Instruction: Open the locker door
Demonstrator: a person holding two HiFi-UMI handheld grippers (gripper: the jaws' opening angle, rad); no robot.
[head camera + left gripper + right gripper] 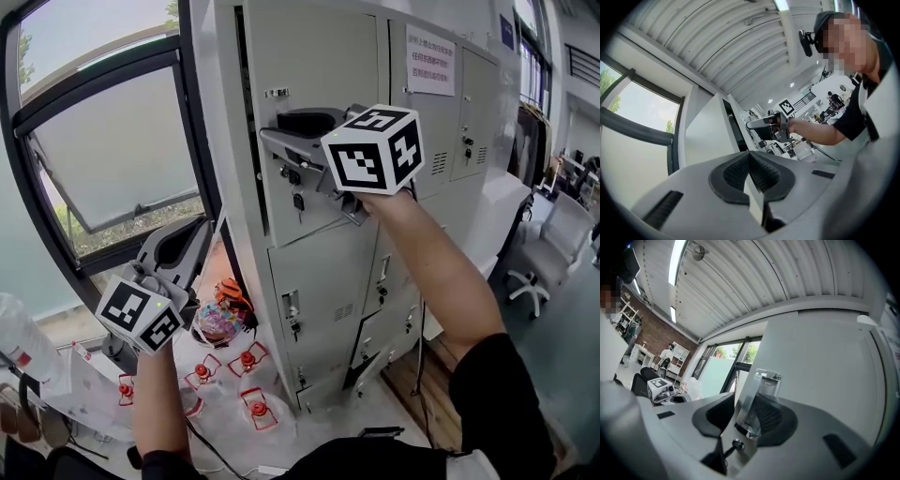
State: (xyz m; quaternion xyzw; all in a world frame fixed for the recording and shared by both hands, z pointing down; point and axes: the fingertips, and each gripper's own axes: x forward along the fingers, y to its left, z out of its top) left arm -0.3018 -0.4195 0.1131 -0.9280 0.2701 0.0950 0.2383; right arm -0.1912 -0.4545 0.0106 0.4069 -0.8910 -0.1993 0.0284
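Observation:
The grey locker bank (328, 272) stands ahead, and its upper-left door (319, 66) has a key (298, 200) hanging from the lock. My right gripper (292, 133) is level at this door's left edge. In the right gripper view the thin door edge (751, 397) stands between the pads of the right gripper (745, 416), with a gap showing on the left side and the key (737, 444) just below. The jaws are open around the edge. My left gripper (178, 246) hangs low left, away from the lockers. In its own view the left gripper (750, 171) is shut and holds nothing.
A large tilted window (112, 159) fills the left. Clear bottles with red caps (248, 361) and plastic bags lie on the floor by the locker's foot. A lower locker door (370, 361) stands ajar. A white chair (548, 253) is at the right, and a notice (429, 58) hangs on an upper door.

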